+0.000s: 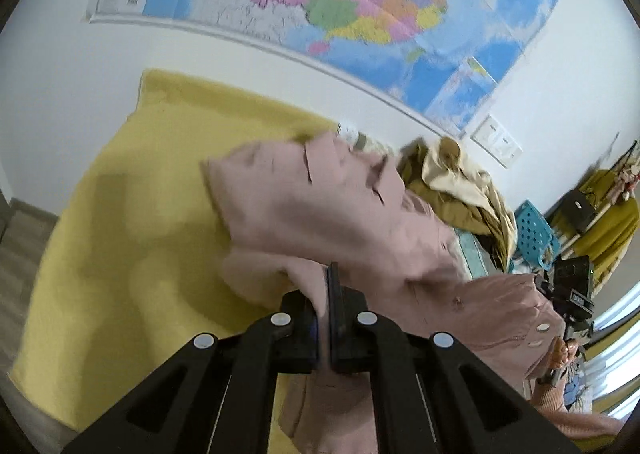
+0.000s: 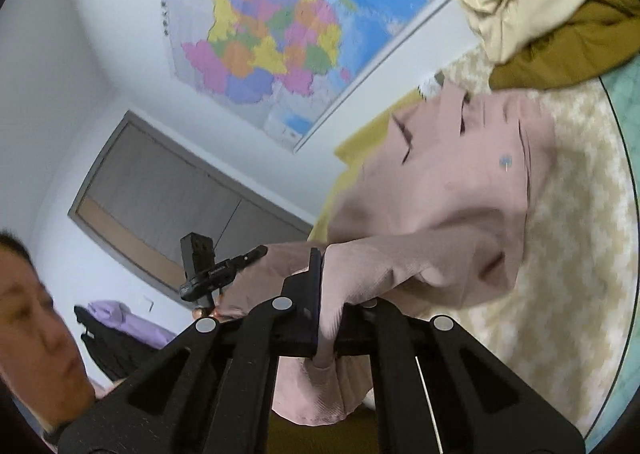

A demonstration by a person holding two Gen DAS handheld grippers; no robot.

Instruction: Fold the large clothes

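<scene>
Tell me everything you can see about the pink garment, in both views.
The pink garment is dusty-pink, of soft matte cloth, with dark slits, pale snap buttons and a small blue mark on it. It is crumpled and partly lifted over the yellow cover. The left gripper and the right gripper are each shut on a bunch of its cloth.

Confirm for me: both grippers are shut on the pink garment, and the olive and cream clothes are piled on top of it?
Not quite. Both the left gripper and right gripper are shut on the pink garment, but the olive and cream clothes lie beside it, as the left wrist view shows.
</scene>
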